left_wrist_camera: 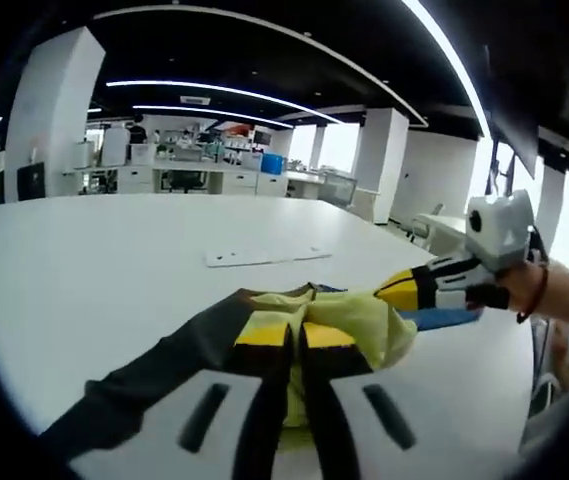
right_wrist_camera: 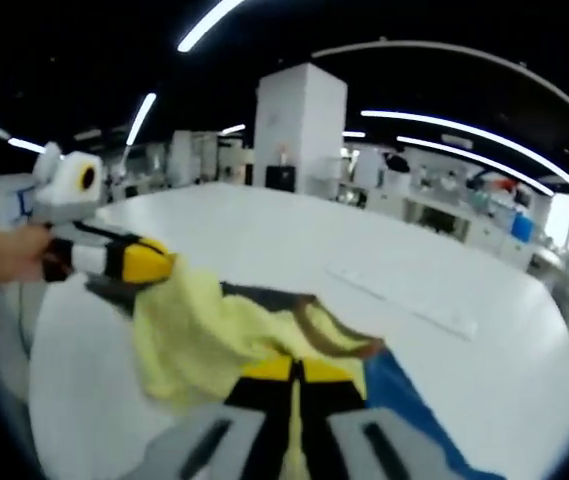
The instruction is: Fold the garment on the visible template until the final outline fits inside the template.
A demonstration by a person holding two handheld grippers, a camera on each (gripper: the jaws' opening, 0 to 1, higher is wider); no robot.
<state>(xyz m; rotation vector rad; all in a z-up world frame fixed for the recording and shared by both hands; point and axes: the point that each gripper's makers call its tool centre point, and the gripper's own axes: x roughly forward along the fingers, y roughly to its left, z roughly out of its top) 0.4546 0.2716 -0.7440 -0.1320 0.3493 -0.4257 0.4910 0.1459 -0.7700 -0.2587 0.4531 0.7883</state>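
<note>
In the left gripper view, the left gripper (left_wrist_camera: 296, 345) rises from six o'clock with its two yellow-and-black jaws pressed together on a fold of the garment (left_wrist_camera: 349, 325), which bunches up pale yellow just past the tips. A dark sleeve (left_wrist_camera: 154, 370) of the same garment trails off toward eight o'clock across the white table (left_wrist_camera: 104, 270). At three o'clock the right gripper (left_wrist_camera: 404, 290) comes in, held by a hand (left_wrist_camera: 554, 290) with a dark band at the wrist; its yellow tips touch the far edge of the yellow cloth, with a strip of blue cloth just under them. Whether those jaws grip the cloth cannot be told from here. Beyond the garment, toward twelve o'clock, a flat white sheet (left_wrist_camera: 264, 256) lies on the table, well apart from the cloth. Desks and pillars stand far behind.

In the right gripper view, the right gripper (right_wrist_camera: 294, 372) rises from six o'clock, jaws closed on the yellow cloth of the garment (right_wrist_camera: 199, 335), which spreads up toward ten o'clock. A blue part (right_wrist_camera: 404, 400) of it lies at four o'clock, and a dark brown-edged band runs across the middle. At nine o'clock the left gripper (right_wrist_camera: 159, 262) sits with its yellow tips at the upper edge of the cloth, held by a hand (right_wrist_camera: 4, 255). The white sheet (right_wrist_camera: 404, 295) lies at two o'clock on the table (right_wrist_camera: 264, 230).
</note>
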